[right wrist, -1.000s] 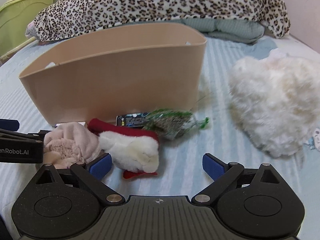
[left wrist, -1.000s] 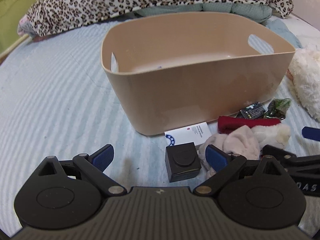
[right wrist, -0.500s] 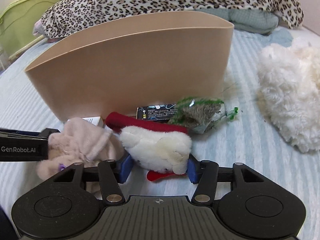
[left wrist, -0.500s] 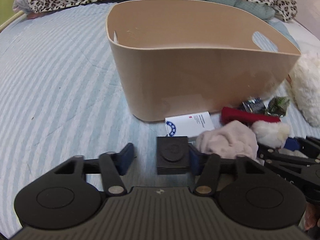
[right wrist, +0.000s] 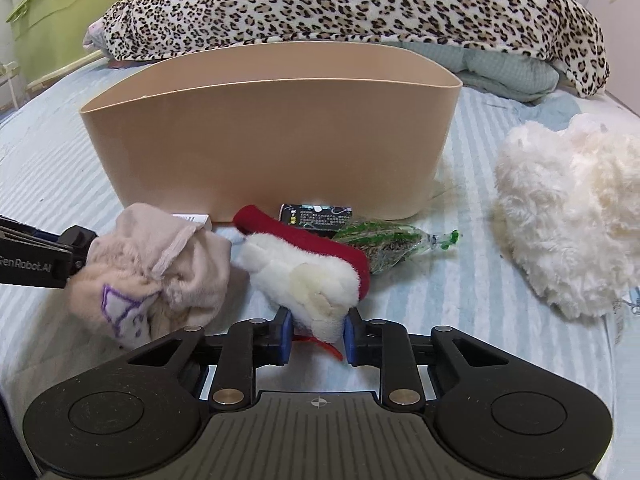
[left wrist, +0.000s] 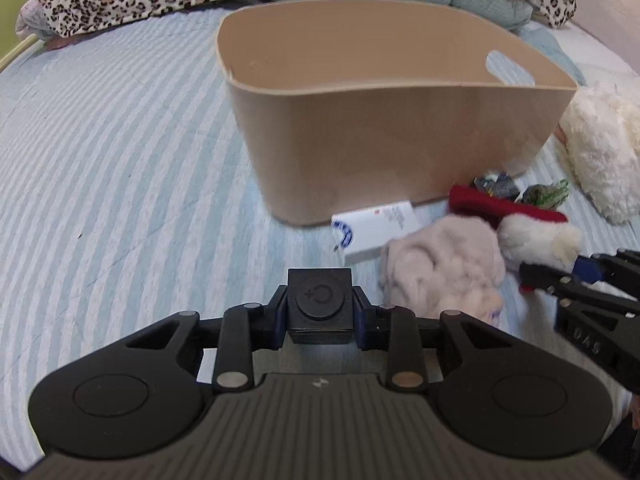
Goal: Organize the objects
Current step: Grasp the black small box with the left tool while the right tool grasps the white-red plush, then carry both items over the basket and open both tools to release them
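Observation:
My left gripper (left wrist: pixel 320 316) is shut on a small black box (left wrist: pixel 320 300) with a round emblem, low over the striped bedspread. My right gripper (right wrist: pixel 315 336) is shut on the white end of a red and white plush hat (right wrist: pixel 304 272); that hat also shows in the left wrist view (left wrist: pixel 536 232). A tan plastic basket (left wrist: pixel 400 148) stands behind both, its near wall also in the right wrist view (right wrist: pixel 272 148). A crumpled pink cloth (right wrist: pixel 160 264) lies between the grippers.
A white card box (left wrist: pixel 376 228), a dark snack packet (right wrist: pixel 316 216) and a green wrapped packet (right wrist: pixel 384 244) lie at the basket's foot. A white fluffy plush (right wrist: pixel 572 216) lies to the right. A leopard blanket (right wrist: pixel 360 4) is heaped behind.
Both grippers went from open to shut: the left closed on the black box, the right closed on the plush hat's white end. Both moved forward and down to their objects.

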Tool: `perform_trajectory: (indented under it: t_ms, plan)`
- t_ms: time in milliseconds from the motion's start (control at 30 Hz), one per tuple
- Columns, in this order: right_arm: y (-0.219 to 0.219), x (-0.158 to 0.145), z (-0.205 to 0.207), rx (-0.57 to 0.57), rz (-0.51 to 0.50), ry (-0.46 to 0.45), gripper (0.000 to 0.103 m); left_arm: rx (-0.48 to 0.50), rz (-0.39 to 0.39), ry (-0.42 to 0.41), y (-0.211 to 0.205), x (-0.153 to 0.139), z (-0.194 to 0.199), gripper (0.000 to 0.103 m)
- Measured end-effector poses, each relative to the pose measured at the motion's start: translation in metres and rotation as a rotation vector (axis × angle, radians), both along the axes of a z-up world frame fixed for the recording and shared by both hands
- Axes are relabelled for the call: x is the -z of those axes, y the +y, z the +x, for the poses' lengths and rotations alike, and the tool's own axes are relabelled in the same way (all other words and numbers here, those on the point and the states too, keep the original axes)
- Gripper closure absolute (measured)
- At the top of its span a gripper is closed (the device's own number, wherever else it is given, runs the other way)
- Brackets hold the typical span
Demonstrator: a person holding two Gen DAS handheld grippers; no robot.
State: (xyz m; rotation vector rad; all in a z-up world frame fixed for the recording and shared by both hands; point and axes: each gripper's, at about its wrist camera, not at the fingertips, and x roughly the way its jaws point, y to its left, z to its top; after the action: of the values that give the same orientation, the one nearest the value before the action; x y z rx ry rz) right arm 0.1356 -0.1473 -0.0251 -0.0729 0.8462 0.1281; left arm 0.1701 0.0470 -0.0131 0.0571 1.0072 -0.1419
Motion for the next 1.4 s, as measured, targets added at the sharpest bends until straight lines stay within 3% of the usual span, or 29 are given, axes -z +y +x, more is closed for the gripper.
perform_trajectory:
  t_ms: [400,800,1100,1400]
  plan:
    - [-0.01,-0.023,-0.032,0.002,0.005,-0.075,0.087,0.001,0.026,-0.058,0.01,-0.014,-0.018,0.07]
    - [-0.024,-0.085,-0.051,0.035,0.056,-0.235,0.087,0.004,0.005,-0.231,0.006,-0.081,-0.032,0.07]
    - [-0.034,-0.13,-0.009,0.054,0.075,-0.342,0.087,0.017,0.023,-0.357,-0.021,-0.125,0.008,0.07]
    - [-0.034,-0.124,0.063,0.058,0.038,-0.329,0.087,-0.017,0.073,-0.342,-0.048,-0.108,0.082,0.07]
